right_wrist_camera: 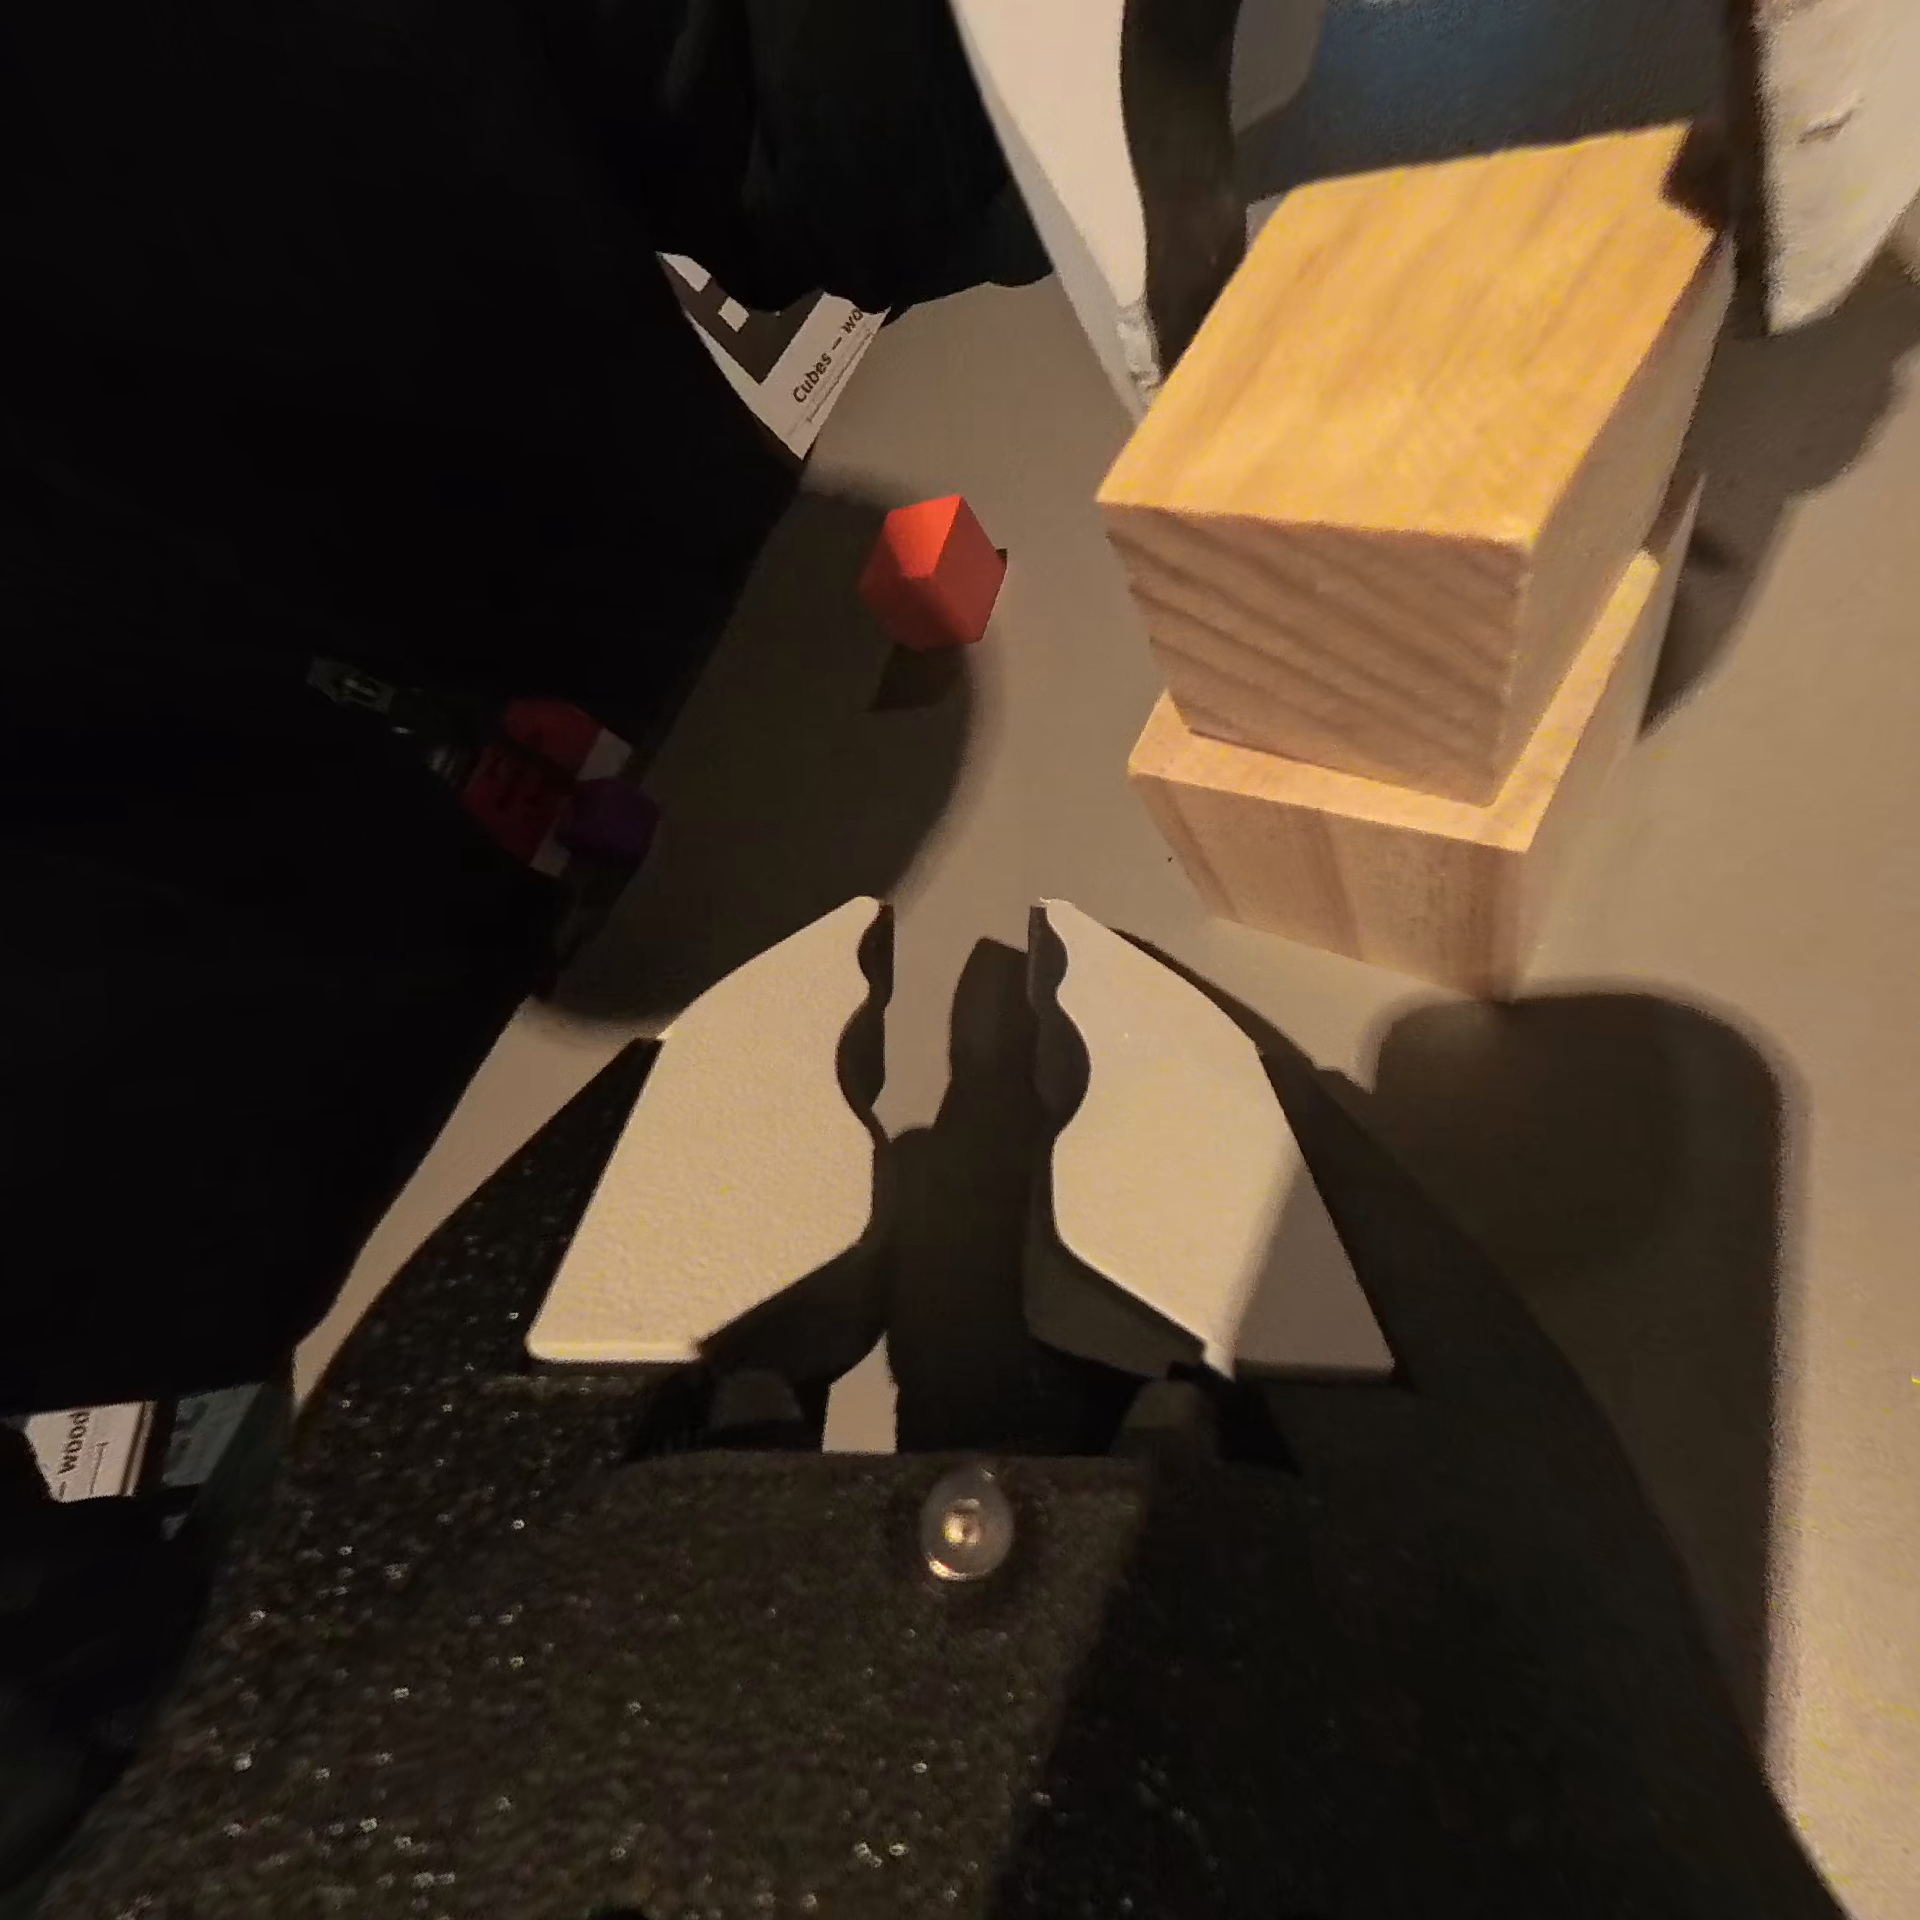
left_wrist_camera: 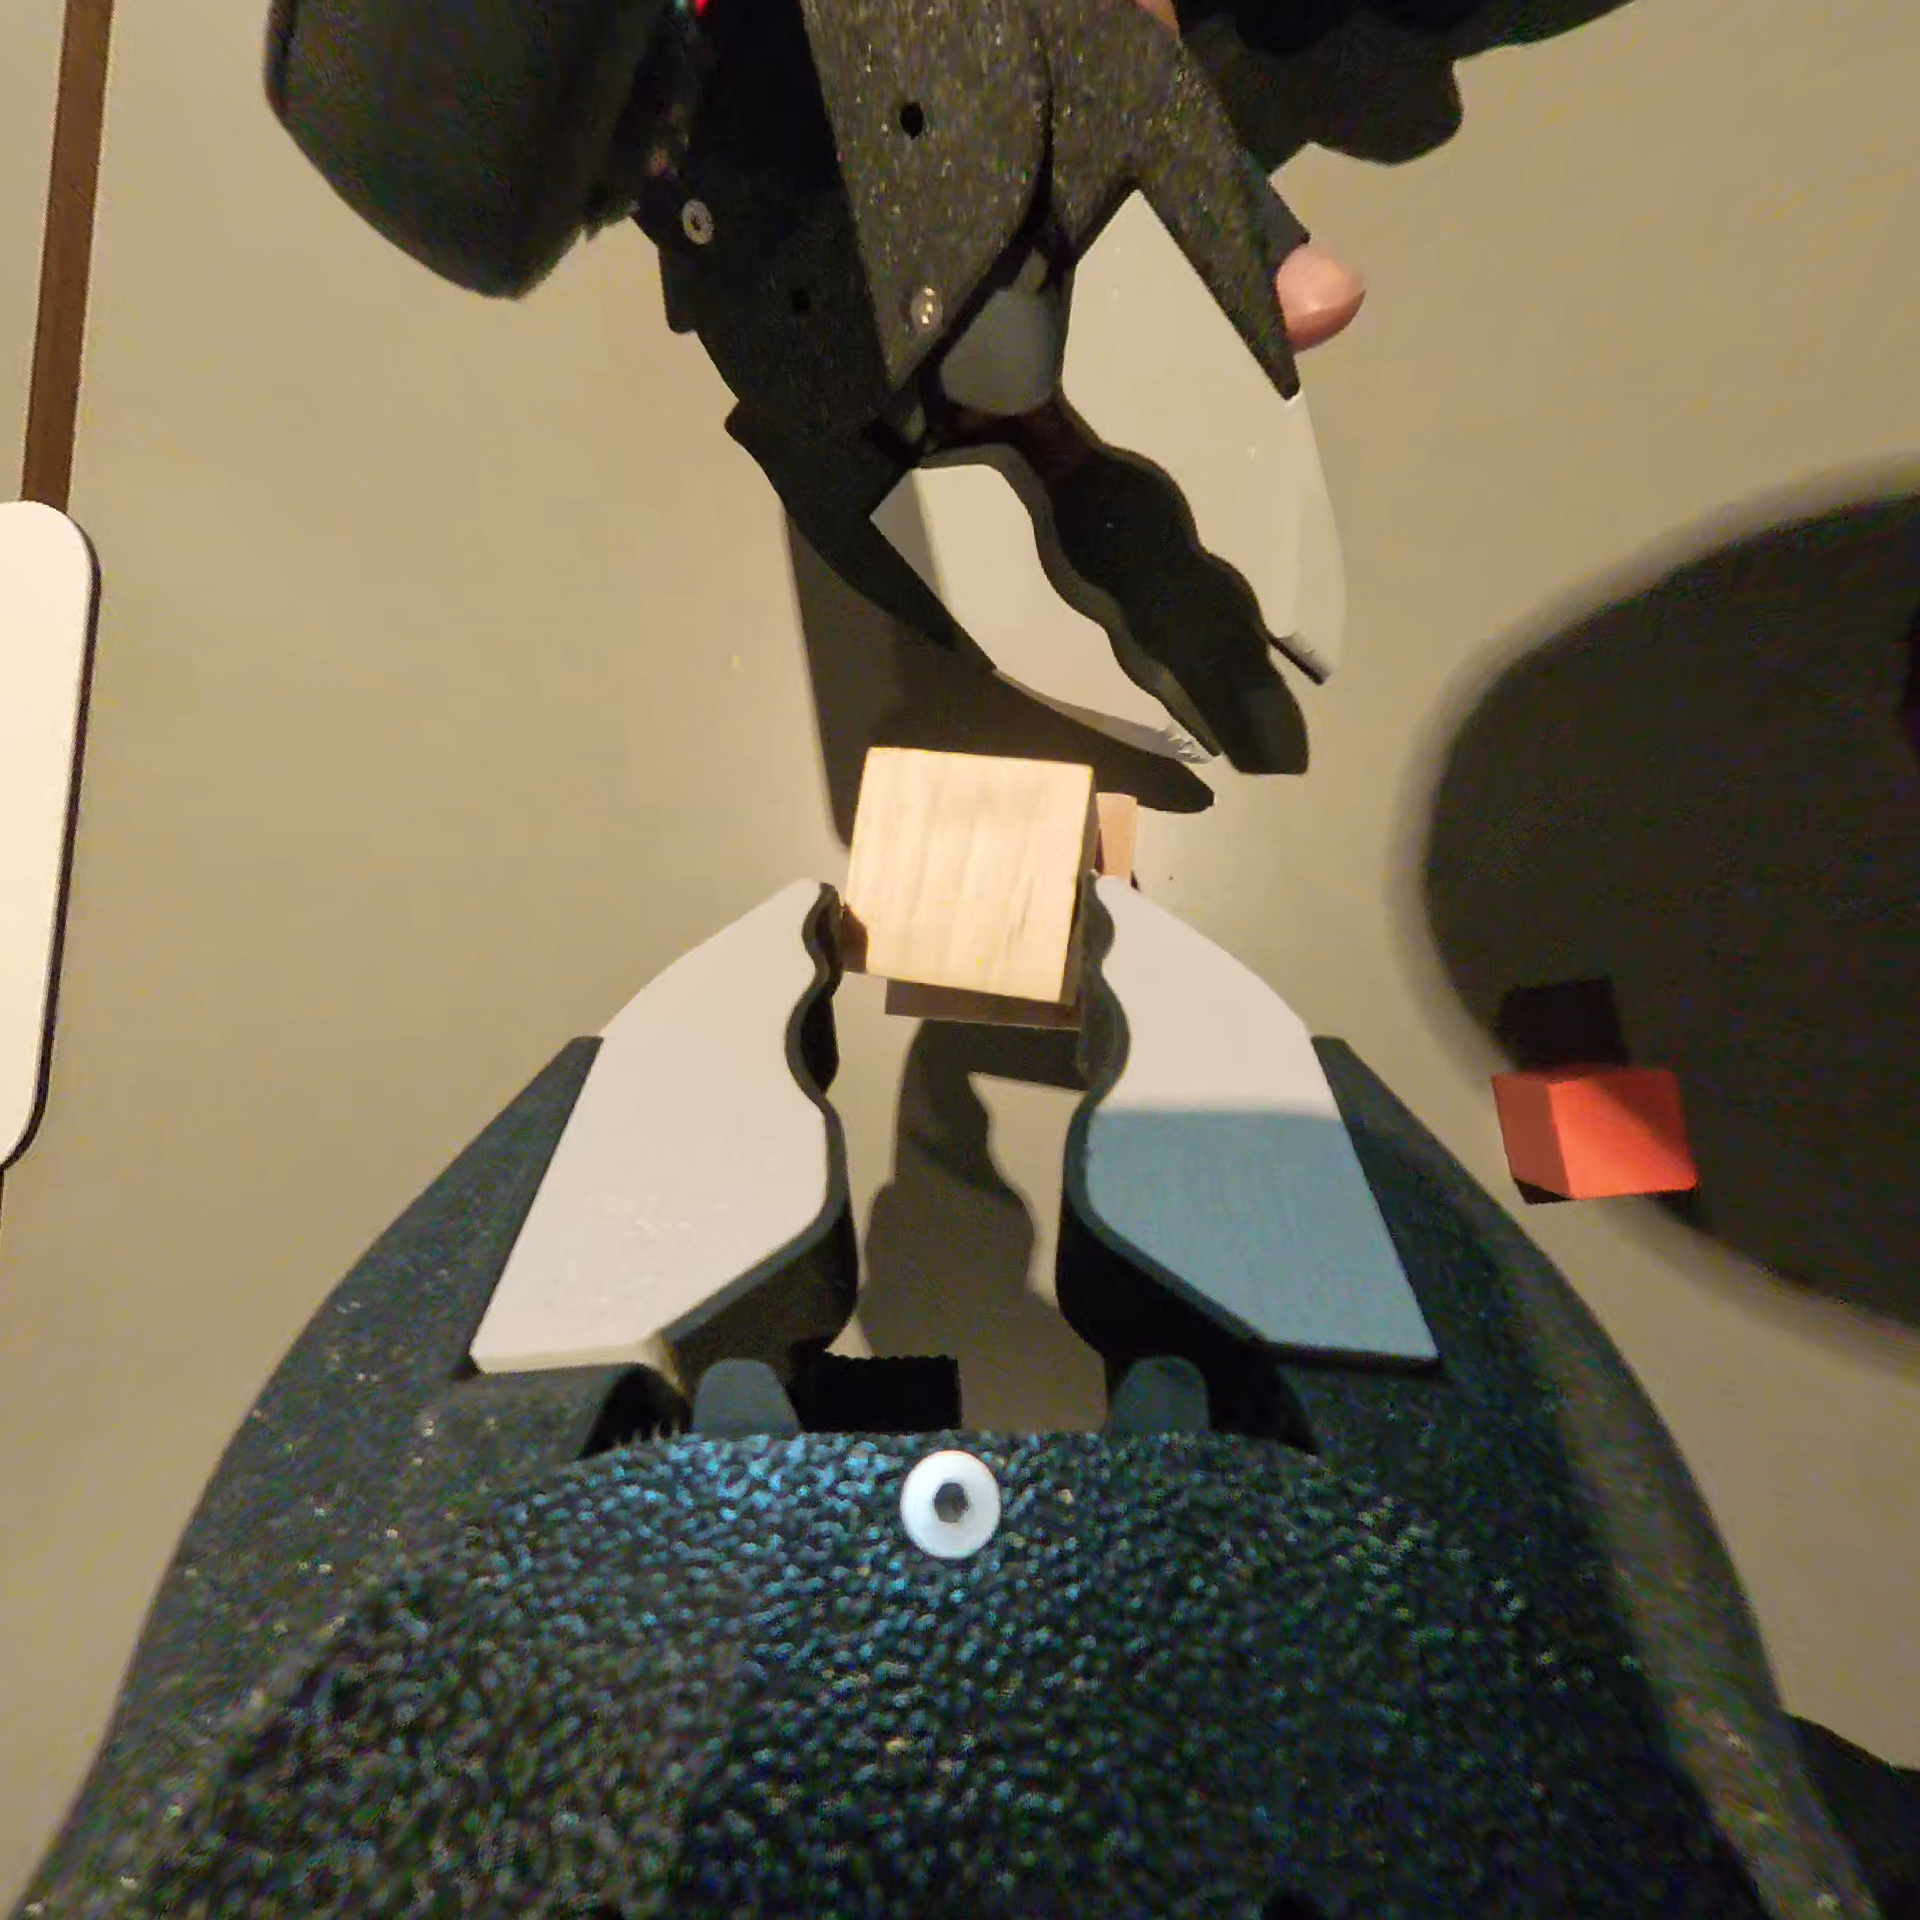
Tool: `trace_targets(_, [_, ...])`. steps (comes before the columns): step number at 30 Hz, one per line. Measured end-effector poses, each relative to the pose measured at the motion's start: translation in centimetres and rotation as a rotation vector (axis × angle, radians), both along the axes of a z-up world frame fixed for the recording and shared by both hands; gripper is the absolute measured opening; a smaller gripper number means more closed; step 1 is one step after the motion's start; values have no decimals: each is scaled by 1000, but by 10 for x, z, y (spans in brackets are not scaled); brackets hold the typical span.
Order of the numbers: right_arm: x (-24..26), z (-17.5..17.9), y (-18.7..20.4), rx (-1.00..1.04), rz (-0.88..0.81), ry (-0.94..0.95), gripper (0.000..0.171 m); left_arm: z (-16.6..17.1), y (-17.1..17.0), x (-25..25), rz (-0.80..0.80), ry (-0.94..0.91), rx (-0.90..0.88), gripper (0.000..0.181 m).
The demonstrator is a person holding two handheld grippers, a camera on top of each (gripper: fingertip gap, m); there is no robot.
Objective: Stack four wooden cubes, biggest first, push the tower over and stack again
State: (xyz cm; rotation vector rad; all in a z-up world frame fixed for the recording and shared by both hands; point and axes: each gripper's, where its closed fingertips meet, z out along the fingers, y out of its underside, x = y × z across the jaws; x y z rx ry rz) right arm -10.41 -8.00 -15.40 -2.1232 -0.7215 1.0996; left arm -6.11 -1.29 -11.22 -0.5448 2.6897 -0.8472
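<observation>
My left gripper [left_wrist_camera: 961, 904] is shut on a pale wooden cube [left_wrist_camera: 971, 873], its fingertips on the cube's two sides. That cube [right_wrist_camera: 1382, 436] sits on a bigger wooden cube [right_wrist_camera: 1340, 862], whose edge shows below it in the left wrist view [left_wrist_camera: 977, 1008]. The left fingers [right_wrist_camera: 1070, 208] reach down from the top of the right wrist view. My right gripper [right_wrist_camera: 958, 914] is narrowly open and empty, low and left of the stack. It also shows just beyond the stack in the left wrist view [left_wrist_camera: 1236, 743]. A small red cube [left_wrist_camera: 1590, 1132] [right_wrist_camera: 930, 571] lies apart on the grey table.
A person in dark clothing [right_wrist_camera: 312, 520] fills the left of the right wrist view, with a printed card [right_wrist_camera: 821, 353] at its edge. A white board [left_wrist_camera: 31, 810] and a brown strip [left_wrist_camera: 62, 249] lie at the table's far left. A large shadow [left_wrist_camera: 1714, 935] covers the red cube's side.
</observation>
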Motion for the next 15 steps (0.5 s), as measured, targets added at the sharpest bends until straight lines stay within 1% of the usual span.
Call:
trace_targets(1, [0, 0, 0, -3, 1, -1, 25, 0, -1, -1, 4, 0, 1, 43])
trace_targets(9, [-1, -2, 0, -17, 4, -2, 25, 0, 0, -5, 54, 9, 21, 43])
trace_targets(15, [-1, -2, 0, -18, 4, -3, 25, 0, -1, -4, 62, 1, 19, 43])
